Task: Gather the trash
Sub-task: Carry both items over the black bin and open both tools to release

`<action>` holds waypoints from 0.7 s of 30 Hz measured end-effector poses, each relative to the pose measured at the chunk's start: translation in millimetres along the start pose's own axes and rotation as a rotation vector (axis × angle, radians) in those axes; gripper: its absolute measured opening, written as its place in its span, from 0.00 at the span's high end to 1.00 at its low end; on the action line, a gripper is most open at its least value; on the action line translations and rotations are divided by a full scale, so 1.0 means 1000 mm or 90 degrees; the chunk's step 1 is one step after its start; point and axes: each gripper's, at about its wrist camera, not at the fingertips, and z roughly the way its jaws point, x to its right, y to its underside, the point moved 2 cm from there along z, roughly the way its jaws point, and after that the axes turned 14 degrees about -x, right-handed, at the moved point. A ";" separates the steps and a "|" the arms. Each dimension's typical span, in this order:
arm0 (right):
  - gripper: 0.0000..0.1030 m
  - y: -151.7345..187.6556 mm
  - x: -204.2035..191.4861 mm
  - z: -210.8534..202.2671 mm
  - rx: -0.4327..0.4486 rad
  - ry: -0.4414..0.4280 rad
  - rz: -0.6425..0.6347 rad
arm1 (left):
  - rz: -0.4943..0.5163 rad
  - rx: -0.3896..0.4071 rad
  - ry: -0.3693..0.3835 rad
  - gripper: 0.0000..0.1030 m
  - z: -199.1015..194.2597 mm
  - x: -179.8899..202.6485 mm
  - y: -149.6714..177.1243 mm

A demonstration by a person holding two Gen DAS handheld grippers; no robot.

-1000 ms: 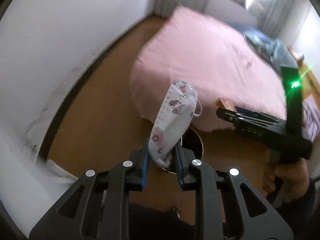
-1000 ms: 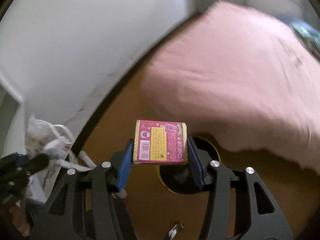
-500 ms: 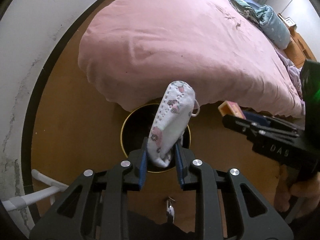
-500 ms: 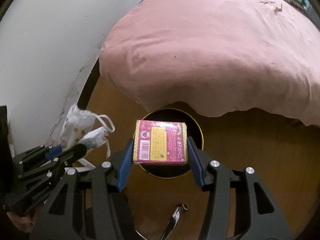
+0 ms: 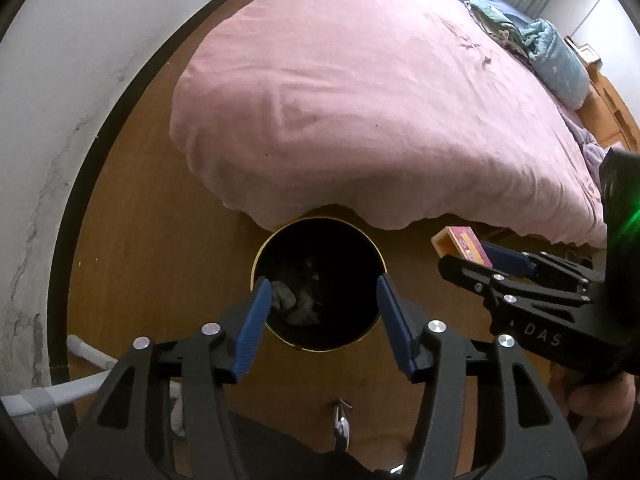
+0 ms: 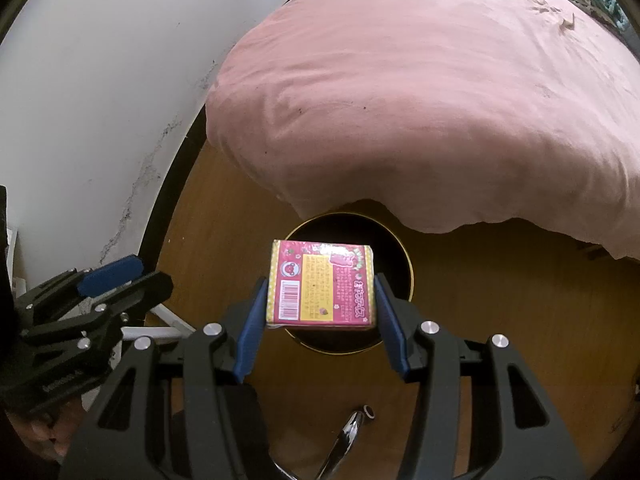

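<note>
Disposal step of trash collection, seen from both wrists. Lower centre of the left wrist view: left gripper (image 5: pixel 322 304) poised over the round dark bin (image 5: pixel 318 284), jaws just opened and now spread, nothing between them; pale crumpled scraps faintly visible at the lower left inside the bin, not identifiable in the dark. Centre of the right wrist view: right gripper (image 6: pixel 320 300) pinching a pink and yellow box (image 6: pixel 322 284) by its two sides, held above the bin (image 6: pixel 400 256) opening, whose gold rim shows around the box. Upper half of both views: pink bedcover (image 5: pixel 380 100), its edge overhanging the far rim of the bin. Brown wooden floor (image 5: pixel 152 264) all around; white wall (image 5: pixel 52 92) at the left. Right edge of the left wrist view: same box (image 5: pixel 462 245) in profile, seemingly nearer the bin's right rim than its middle. Judged next: box centred over the opening, then right jaws spread to drop it in; left gripper drawn aside to clear the way.
</note>
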 end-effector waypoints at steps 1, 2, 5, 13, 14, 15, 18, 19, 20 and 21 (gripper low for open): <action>0.50 0.002 -0.001 0.000 0.000 0.003 -0.002 | -0.001 0.002 -0.001 0.42 -0.001 0.000 0.000; 0.49 0.002 -0.001 0.000 0.000 0.005 -0.004 | -0.002 0.003 -0.003 0.37 -0.002 0.000 0.001; 0.39 0.002 -0.002 0.001 0.003 0.006 -0.004 | -0.004 0.016 -0.019 0.29 -0.006 0.000 0.004; 0.29 0.003 -0.001 -0.007 0.031 0.007 0.004 | -0.023 0.049 -0.035 0.16 -0.019 -0.012 0.017; 0.28 0.003 -0.002 -0.008 0.032 0.010 0.005 | -0.029 0.057 -0.045 0.16 -0.026 -0.015 0.021; 0.28 0.003 -0.003 -0.009 0.035 0.014 0.003 | -0.032 0.063 -0.050 0.15 -0.031 -0.018 0.024; 0.26 0.006 -0.017 -0.020 0.058 0.042 -0.019 | -0.046 0.091 -0.043 0.13 -0.064 -0.026 0.044; 0.22 0.006 -0.025 -0.024 0.067 0.044 -0.031 | -0.048 0.107 -0.045 0.11 -0.079 -0.028 0.054; 0.20 0.009 -0.037 -0.029 0.079 0.046 -0.049 | -0.051 0.124 -0.049 0.10 -0.093 -0.030 0.064; 0.19 0.012 -0.051 -0.035 0.091 0.047 -0.070 | -0.059 0.150 -0.056 0.10 -0.117 -0.034 0.082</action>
